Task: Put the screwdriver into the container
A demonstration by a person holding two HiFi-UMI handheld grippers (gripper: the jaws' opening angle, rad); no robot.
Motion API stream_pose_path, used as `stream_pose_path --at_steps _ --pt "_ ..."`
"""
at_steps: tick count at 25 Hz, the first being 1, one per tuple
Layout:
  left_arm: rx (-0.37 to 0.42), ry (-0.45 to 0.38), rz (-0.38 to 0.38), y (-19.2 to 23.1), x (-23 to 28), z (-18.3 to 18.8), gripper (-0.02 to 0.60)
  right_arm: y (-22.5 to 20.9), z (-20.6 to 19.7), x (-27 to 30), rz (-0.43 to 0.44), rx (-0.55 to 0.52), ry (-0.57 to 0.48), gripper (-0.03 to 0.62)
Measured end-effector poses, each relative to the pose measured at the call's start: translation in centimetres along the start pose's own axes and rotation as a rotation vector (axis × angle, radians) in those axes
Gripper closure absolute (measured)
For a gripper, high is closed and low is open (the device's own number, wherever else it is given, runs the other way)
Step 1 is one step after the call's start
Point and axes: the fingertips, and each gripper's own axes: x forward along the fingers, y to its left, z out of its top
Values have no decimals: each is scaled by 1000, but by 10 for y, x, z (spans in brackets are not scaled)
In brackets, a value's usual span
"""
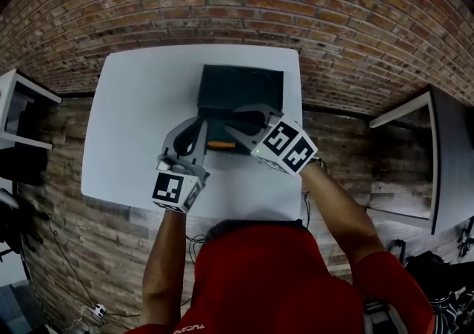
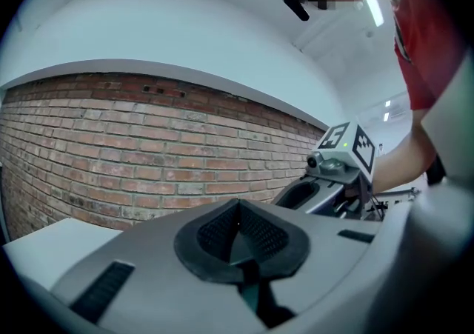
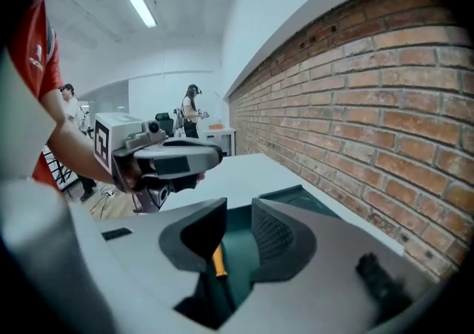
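Red shirt (image 1: 274, 273) nearest. Head view: left gripper (image 1: 198, 127) and right gripper (image 1: 233, 121) side by side over box (image 1: 241, 84) at desk (image 1: 133, 125) far edge; orange screwdriver (image 1: 221, 145) by box near wall, seemingly inside.
Left gripper view: clenched, empty; brick wall (image 2: 111, 155) beyond.
Right gripper view: released, screwdriver below gap. Risk: withdrawal snags handle, drags it out. Bystanders (image 3: 190, 110) well apart; nothing blocks.

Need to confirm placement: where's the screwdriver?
Head view centre: the screwdriver lies at the container's near edge, between the left gripper and right gripper.
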Motion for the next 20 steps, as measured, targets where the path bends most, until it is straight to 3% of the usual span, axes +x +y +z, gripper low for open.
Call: stream_pose_path --at_steps 10,20 --pt "12 -98 -33 -26 2 48 568 2 55 -48 -47 -30 -288 520" --pt "24 -133 -56 -49 -3 73 568 8 79 -82 -95 -72 -420 551"
